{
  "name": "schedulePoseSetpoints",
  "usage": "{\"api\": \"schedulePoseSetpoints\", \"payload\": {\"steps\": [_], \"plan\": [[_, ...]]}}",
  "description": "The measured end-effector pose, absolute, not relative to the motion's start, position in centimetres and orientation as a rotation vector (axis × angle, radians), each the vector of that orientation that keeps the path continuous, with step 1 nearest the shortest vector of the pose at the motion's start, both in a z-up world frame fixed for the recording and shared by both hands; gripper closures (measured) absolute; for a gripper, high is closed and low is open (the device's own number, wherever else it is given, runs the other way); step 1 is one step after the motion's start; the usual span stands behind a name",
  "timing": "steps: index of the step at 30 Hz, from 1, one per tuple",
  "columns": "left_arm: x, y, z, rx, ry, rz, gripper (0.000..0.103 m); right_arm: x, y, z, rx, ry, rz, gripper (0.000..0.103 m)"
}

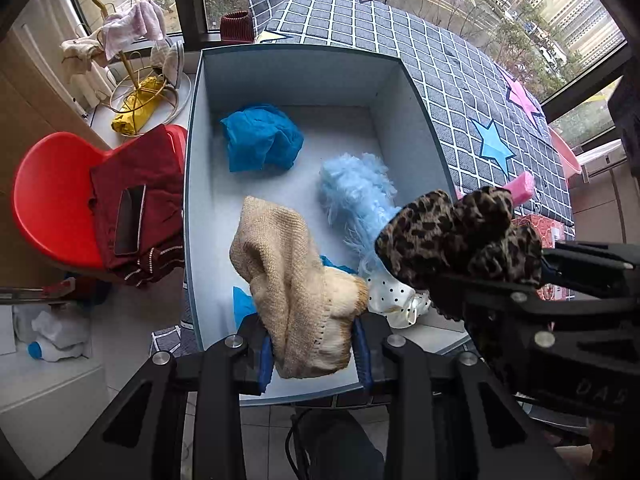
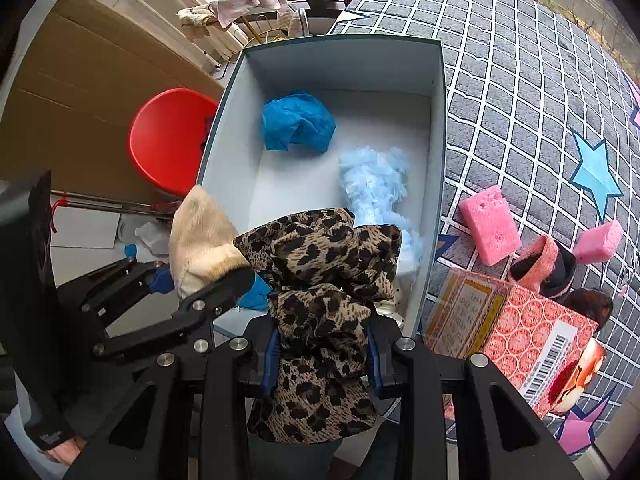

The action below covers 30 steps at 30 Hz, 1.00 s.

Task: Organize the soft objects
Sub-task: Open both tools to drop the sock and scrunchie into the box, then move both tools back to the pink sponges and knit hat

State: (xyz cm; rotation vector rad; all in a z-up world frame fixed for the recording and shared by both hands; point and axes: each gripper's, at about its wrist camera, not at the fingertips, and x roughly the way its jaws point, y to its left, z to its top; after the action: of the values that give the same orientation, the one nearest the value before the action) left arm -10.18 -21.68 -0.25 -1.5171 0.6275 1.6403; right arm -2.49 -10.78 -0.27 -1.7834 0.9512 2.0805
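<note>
Left hand-held gripper (image 1: 314, 348) clamped a beige knitted garment (image 1: 296, 280) over the near end of the open pale-blue box (image 1: 300, 62); right hand-held gripper (image 2: 320, 354) pinched leopard-print fabric (image 2: 320, 280) w/ it.

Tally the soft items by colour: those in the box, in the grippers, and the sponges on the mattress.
Blue: 2, blue cloth, fluffy light-blue piece
Beige: 1, knit piece in the left gripper
Leopard print: 1, cloth in the right gripper
White polka-dot: 1, cloth
Pink: 2, sponges
Total: 7
</note>
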Motion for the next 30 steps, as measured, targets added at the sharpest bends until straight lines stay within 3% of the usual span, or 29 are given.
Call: {"api": "schedulePoseSetpoints", "payload": {"steps": [8,10,14,16,18,20,22,23,30], "plan": [[-10.2,-21.3,-0.6,-1.524,0.636,1.642,0.067,-3.2,-10.6,-0.6,-1.789,0.949,2.081,0.068],[-10.2,-21.2,-0.6,-1.523,0.639,1.642,0.061,-3.4,-10.6,-0.7,-1.79,0.948,2.082,0.068],[-10.1,-21.1,-0.5,-1.521,0.641,1.635,0.035,-3.6,-10.6,-0.6,-1.789,0.953,2.089,0.067],[-10.1,-21.1,-0.4,-1.525,0.643,1.635,0.023,-3.5,-10.6,-0.5,-1.781,0.96,2.096,0.052],[-10.2,-21.2,-0.3,-1.527,0.608,1.627,0.02,-3.3,-10.4,-0.2,-1.764,0.963,2.099,0.05],[-10.3,-21.3,0.1,-1.52,0.568,1.624,0.018,-3.2,-10.0,0.0,-1.739,1.001,2.1,0.039],[-10.3,-21.2,0.4,-1.518,0.533,1.601,0.01,-3.2,-9.7,0.3,-1.713,1.017,2.1,0.002],[-10.4,-21.1,0.4,-1.519,0.515,1.585,0.001,-3.1,-9.4,0.6,-1.688,1.022,2.108,0.0],[-10.5,-20.4,1.1,-1.504,0.436,1.555,0.0,-2.4,-7.5,2.7,-1.588,1.033,2.11,0.0]]}}
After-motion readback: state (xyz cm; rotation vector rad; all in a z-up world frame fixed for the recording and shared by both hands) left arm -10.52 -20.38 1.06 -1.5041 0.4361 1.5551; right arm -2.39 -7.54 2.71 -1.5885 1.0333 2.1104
